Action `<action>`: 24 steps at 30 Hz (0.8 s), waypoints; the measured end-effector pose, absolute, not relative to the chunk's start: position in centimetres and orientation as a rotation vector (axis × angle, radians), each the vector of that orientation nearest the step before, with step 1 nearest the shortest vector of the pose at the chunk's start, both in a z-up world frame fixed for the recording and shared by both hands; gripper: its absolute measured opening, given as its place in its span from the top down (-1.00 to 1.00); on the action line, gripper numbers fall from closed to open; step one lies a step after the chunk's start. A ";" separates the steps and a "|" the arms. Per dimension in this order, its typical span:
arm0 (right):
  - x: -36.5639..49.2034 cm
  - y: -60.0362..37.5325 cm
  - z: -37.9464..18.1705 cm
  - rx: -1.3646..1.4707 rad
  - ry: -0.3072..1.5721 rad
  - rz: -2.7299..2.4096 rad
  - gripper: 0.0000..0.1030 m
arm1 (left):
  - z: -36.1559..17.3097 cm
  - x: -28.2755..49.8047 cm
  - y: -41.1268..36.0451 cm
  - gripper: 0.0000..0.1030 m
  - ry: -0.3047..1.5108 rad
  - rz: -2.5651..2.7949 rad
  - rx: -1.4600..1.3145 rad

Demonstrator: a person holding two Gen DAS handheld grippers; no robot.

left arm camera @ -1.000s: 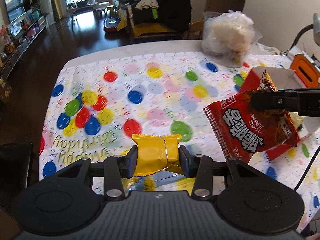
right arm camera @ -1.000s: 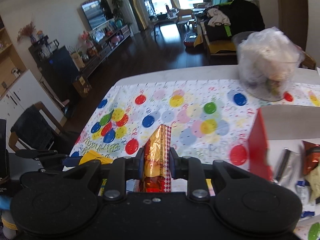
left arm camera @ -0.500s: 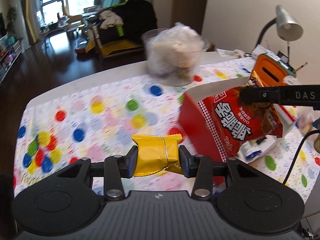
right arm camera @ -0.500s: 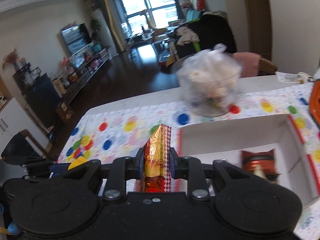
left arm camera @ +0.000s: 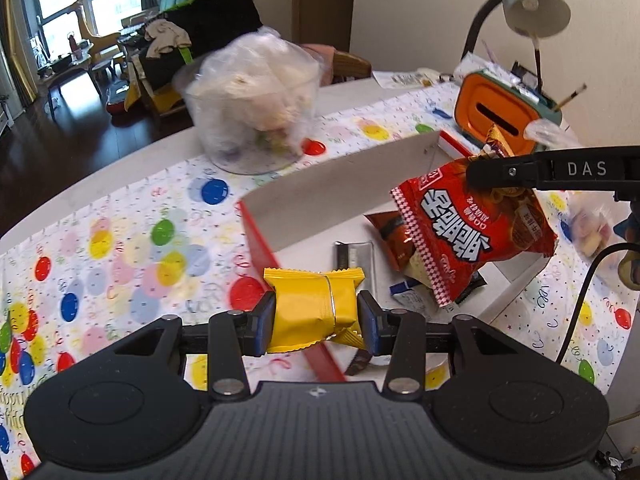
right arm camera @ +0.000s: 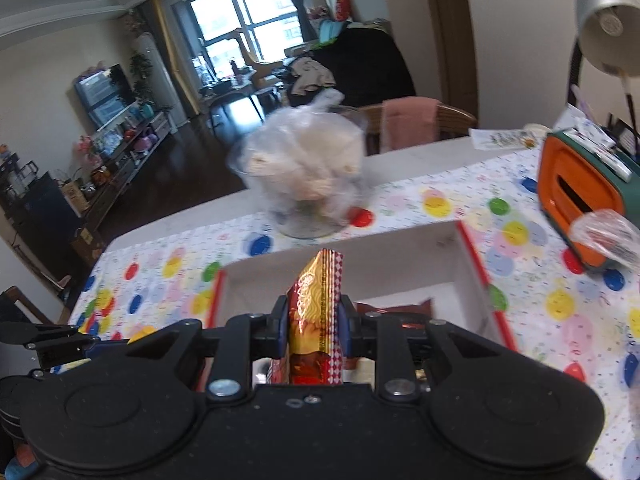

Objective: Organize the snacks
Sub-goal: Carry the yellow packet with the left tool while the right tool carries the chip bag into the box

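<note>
In the lower middle of the frame the right gripper (right arm camera: 312,330) clamps a red and gold foil snack bag (right arm camera: 316,320) upright. Behind it lies a white cardboard box with red edges (right arm camera: 472,256), above it a clear plastic bowl (right arm camera: 304,176).

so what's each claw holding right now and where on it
The left claw pinches a yellow snack packet across its middle, one pad on each side. The right claw grips a red snack bag by its top edge, so the bag hangs below.
</note>
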State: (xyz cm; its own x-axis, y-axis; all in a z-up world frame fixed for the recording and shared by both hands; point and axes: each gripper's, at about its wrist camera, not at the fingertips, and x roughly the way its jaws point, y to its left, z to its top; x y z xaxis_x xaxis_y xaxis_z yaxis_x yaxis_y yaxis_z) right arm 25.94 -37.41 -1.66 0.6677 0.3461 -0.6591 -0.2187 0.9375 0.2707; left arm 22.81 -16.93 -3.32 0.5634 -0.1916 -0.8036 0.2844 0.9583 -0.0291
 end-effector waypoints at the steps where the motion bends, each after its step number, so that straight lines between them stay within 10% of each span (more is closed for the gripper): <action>1: 26.1 -38.0 -2.0 0.173 0.784 0.313 0.57 | -3.6 23.1 -17.4 0.18 0.942 -0.281 0.110; 24: 30.2 -43.5 -7.6 0.289 0.900 0.319 0.57 | -9.3 28.4 -24.6 0.18 1.119 -0.211 0.214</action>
